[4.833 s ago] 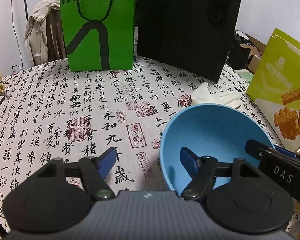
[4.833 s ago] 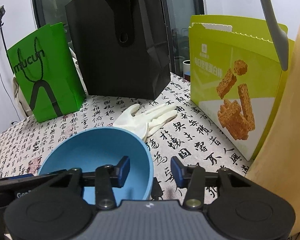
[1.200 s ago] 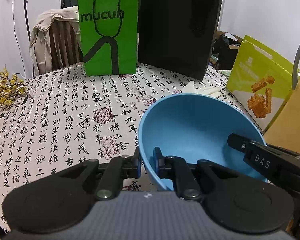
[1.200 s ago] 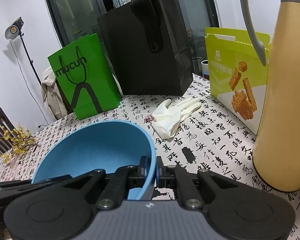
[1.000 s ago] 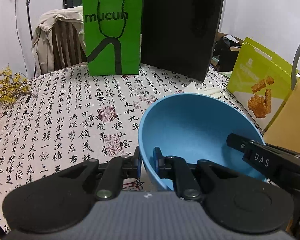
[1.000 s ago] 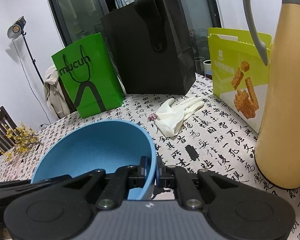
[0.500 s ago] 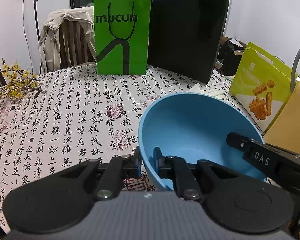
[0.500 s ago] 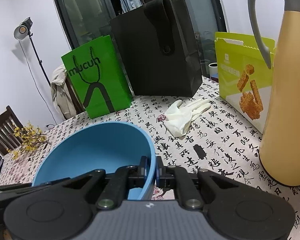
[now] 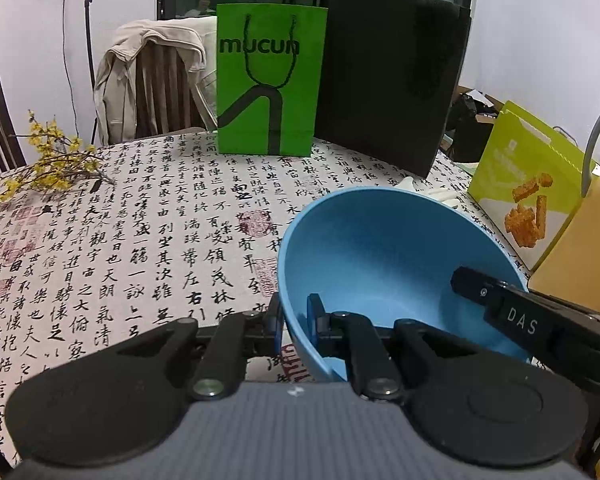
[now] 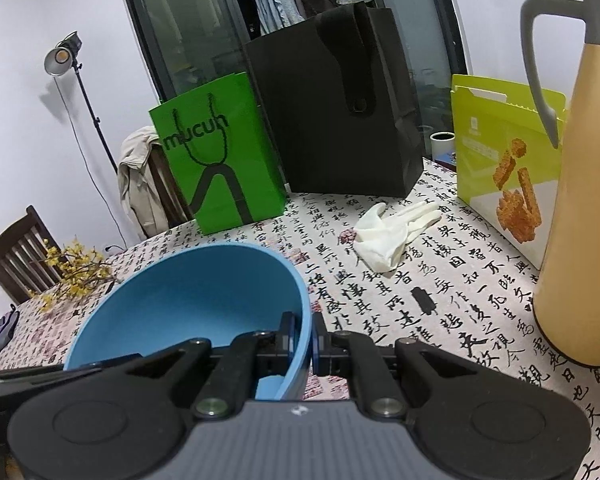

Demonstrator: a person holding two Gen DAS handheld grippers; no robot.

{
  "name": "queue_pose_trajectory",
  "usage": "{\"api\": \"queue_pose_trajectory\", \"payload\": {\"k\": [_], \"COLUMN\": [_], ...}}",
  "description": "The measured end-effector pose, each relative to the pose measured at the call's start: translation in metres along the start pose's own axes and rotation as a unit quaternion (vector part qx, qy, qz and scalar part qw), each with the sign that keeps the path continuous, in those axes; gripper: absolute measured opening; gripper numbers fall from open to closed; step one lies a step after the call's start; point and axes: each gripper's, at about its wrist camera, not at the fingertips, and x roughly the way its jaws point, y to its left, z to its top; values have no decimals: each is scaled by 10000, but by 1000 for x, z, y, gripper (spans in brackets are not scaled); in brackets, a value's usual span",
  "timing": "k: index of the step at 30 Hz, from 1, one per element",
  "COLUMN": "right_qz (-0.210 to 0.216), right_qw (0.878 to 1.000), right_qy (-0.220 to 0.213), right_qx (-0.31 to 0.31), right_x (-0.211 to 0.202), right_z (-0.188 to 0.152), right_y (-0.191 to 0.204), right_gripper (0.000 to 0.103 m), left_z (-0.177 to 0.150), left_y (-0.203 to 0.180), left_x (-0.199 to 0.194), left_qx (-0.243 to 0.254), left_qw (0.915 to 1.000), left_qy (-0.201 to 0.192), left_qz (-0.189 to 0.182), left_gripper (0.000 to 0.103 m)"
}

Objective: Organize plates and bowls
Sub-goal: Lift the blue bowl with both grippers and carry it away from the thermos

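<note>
A large blue bowl (image 9: pixel 384 252) hangs above the calligraphy-print tablecloth (image 9: pixel 140 232), held from both sides. My left gripper (image 9: pixel 294 314) is shut on the bowl's near left rim, one pad inside and one outside. My right gripper (image 10: pixel 303 336) is shut on the opposite rim of the same blue bowl (image 10: pixel 196 292). In the left wrist view the right gripper's black body (image 9: pixel 520 320) crosses the bowl's right edge. The bowl's inside holds nothing.
A green paper bag (image 9: pixel 270 80) and a black bag (image 9: pixel 388 80) stand at the table's far side. A white glove (image 10: pixel 392 232) lies past the bowl. A lime snack box (image 10: pixel 504 160) and a tan thermos (image 10: pixel 580 208) stand on the right. Yellow flowers (image 9: pixel 52 160) lie left.
Both grippers have drawn back and up a little with the blue bowl between them, so more of the table, chairs and room shows. Both grips have stayed shut on the rim.
</note>
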Motion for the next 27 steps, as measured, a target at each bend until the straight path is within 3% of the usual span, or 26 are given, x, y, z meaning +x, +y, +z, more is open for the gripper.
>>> {"api": "queue_pose_trajectory", "payload": {"k": [27], "right_qz": [197], "right_qw": [9996], "right_qy": [-40], "right_qx": [-177], "right_x": [-21], "right_z": [-30], "right_y": [54], "right_gripper": [8], "left_z": [-27], "left_y": [54], "left_x": [-33], "left_qx": [-179], "left_qw": [9997], "left_qy": [-76], "left_qz": [126], "left_gripper": [12]}}
